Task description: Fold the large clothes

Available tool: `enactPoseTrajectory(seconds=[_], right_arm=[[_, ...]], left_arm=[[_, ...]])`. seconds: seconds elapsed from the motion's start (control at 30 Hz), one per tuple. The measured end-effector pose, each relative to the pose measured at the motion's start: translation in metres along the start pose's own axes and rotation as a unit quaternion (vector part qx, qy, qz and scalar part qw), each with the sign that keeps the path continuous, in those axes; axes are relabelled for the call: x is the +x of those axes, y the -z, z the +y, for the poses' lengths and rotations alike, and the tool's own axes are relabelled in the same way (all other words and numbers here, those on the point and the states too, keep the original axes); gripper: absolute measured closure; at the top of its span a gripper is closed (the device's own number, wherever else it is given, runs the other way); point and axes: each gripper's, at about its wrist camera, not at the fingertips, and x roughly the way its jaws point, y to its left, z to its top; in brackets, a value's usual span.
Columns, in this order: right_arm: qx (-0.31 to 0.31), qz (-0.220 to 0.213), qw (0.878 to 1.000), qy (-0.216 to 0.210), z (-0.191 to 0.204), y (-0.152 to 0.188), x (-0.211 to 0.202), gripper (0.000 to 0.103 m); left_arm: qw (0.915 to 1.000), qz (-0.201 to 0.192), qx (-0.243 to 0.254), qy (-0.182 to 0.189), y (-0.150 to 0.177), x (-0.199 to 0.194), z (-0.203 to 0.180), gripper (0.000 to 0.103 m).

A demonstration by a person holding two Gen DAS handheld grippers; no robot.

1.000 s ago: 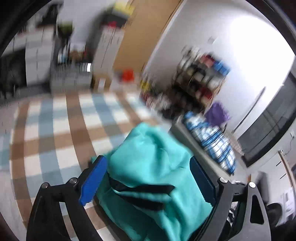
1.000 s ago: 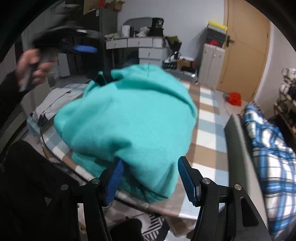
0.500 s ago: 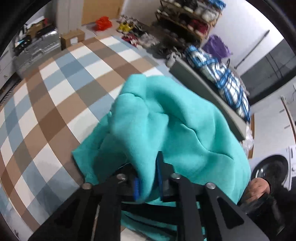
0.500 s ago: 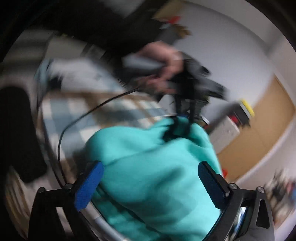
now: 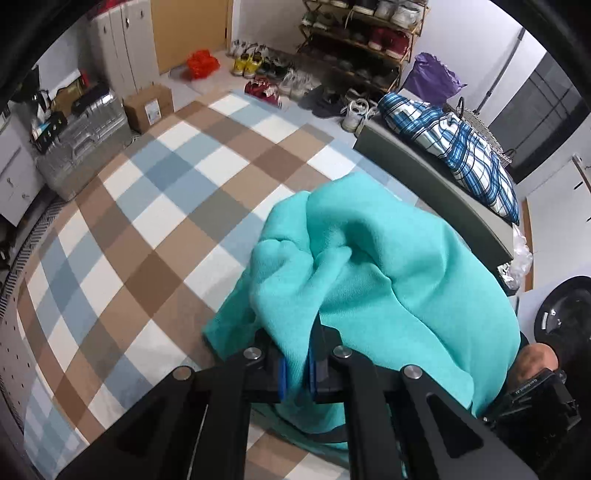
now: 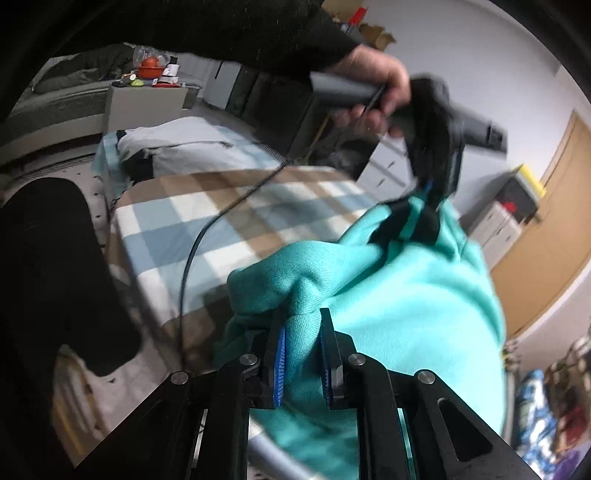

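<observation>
Left wrist view: our left gripper has its jaws clenched on a fold of the teal garment, cloth pinched between the blue pads. The garment hangs bunched in front of the gripper, above the checked cover that spreads w/ brown, blue & white squares. Beyond the cover: a shoe rack w/ shoes on every shelf we can see, more shoes loose on the floor by its foot. A closed cardboard box stands on the floor; contents hidden. Beside it a clear plastic bin, lid on; what's inside we can't tell. A blue plaid cloth lies on a grey slab at right. A purple bag sits near the rack.

Right wrist view: our right gripper also has its jaws clamped on a pinch of the teal garment, fabric filling the gap between them. Across the bundle the left hand holds its tool, whose tip grips the garment's far edge near a dark strip. A cable trails over the checked cover. Far back, a red bowl sits on a cabinet; its contents are too small to tell
</observation>
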Motion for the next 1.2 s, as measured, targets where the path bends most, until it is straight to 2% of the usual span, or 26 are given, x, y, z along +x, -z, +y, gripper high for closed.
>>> enactPoseTrajectory(seconds=[0.17, 0.27, 0.33, 0.4, 0.47, 0.53, 0.57, 0.6, 0.63, 0.67, 0.7, 0.77, 0.83, 0.9, 0.93, 0.97, 1.0, 1.03, 1.07, 1.1, 1.13, 1.2], right_arm=[[-0.030, 0.021, 0.999, 0.000, 0.012, 0.005, 0.010, 0.088], [-0.031, 0.034, 0.999, -0.005, 0.013, 0.008, 0.013, 0.087], [0.000, 0.030, 1.000, -0.002, 0.008, 0.007, 0.012, 0.085], [0.021, 0.022, 1.000, 0.002, 0.004, 0.005, 0.008, 0.081], [0.055, 0.011, 0.998, -0.014, -0.005, 0.002, -0.003, 0.077], [0.109, -0.018, 0.992, -0.067, -0.023, -0.001, -0.024, 0.066], [0.141, -0.045, 0.984, -0.094, -0.033, -0.001, -0.037, 0.046], [0.168, -0.077, 0.977, -0.110, -0.042, 0.000, -0.052, 0.013], [0.187, -0.114, 0.970, -0.109, -0.048, 0.002, -0.067, 0.002], [0.200, -0.159, 0.962, -0.099, -0.053, 0.003, -0.083, 0.000], [0.210, -0.178, 0.957, -0.095, -0.058, 0.002, -0.091, 0.000], [0.236, -0.182, 0.951, -0.083, -0.065, -0.002, -0.091, 0.000], [0.259, -0.144, 0.952, -0.084, -0.066, -0.007, -0.072, 0.000], [0.269, -0.069, 0.959, -0.061, -0.057, -0.011, -0.039, 0.000], [0.266, -0.041, 0.962, -0.041, -0.051, -0.011, -0.027, 0.000], [0.258, -0.019, 0.966, -0.022, -0.044, -0.011, -0.017, 0.006], [0.241, 0.001, 0.970, -0.009, -0.033, -0.012, -0.009, 0.018], [0.221, 0.018, 0.975, 0.008, -0.022, -0.013, -0.002, 0.026], [0.207, 0.028, 0.978, 0.023, -0.015, -0.014, 0.003, 0.043], [0.190, 0.038, 0.980, 0.047, -0.006, -0.014, 0.008, 0.049], [0.189, 0.040, 0.980, 0.054, -0.002, -0.014, 0.010, 0.052], [0.193, 0.048, 0.978, 0.065, -0.001, -0.016, 0.014, 0.067]], left_arm=[[0.9998, -0.001, -0.019, 0.004, 0.010, 0.011, 0.020, 0.099], [0.9981, -0.017, -0.046, 0.037, 0.022, 0.013, 0.036, 0.099], [0.9951, -0.048, -0.068, 0.054, 0.033, 0.009, 0.047, 0.097], [0.9932, -0.060, -0.077, 0.063, 0.040, 0.005, 0.047, 0.096], [0.9933, -0.069, -0.081, 0.045, 0.046, -0.002, 0.042, 0.095], [0.9918, -0.083, -0.085, 0.048, 0.052, -0.017, 0.031, 0.095], [0.9915, -0.094, -0.081, 0.040, 0.054, -0.026, 0.026, 0.095], [0.9909, -0.102, -0.080, 0.037, 0.057, -0.032, 0.024, 0.095], [0.9888, -0.116, -0.083, 0.044, 0.060, -0.046, 0.016, 0.095], [0.9872, -0.123, -0.085, 0.056, 0.063, -0.053, 0.014, 0.095], [0.9856, -0.133, -0.084, 0.062, 0.066, -0.065, 0.004, 0.095], [0.9838, -0.147, -0.073, 0.072, 0.070, -0.078, -0.014, 0.095], [0.9840, -0.146, -0.058, 0.084, 0.070, -0.079, -0.037, 0.095], [0.9875, -0.124, -0.040, 0.089, 0.067, -0.069, -0.056, 0.094], [0.9913, -0.102, -0.026, 0.079, 0.064, -0.058, -0.069, 0.094], [0.9945, -0.081, -0.020, 0.064, 0.062, -0.047, -0.077, 0.094], [0.9972, -0.049, -0.017, 0.055, 0.057, -0.029, -0.085, 0.094], [0.9978, -0.028, -0.028, 0.053, 0.053, -0.014, -0.085, 0.094], [0.9974, -0.012, -0.044, 0.055, 0.050, -0.002, -0.082, 0.094], [0.9962, 0.006, -0.064, 0.059, 0.047, 0.012, -0.077, 0.094], [0.9942, 0.024, -0.088, 0.057, 0.046, 0.025, -0.069, 0.094], [0.9890, 0.038, -0.123, 0.072, 0.048, 0.036, -0.061, 0.095]])
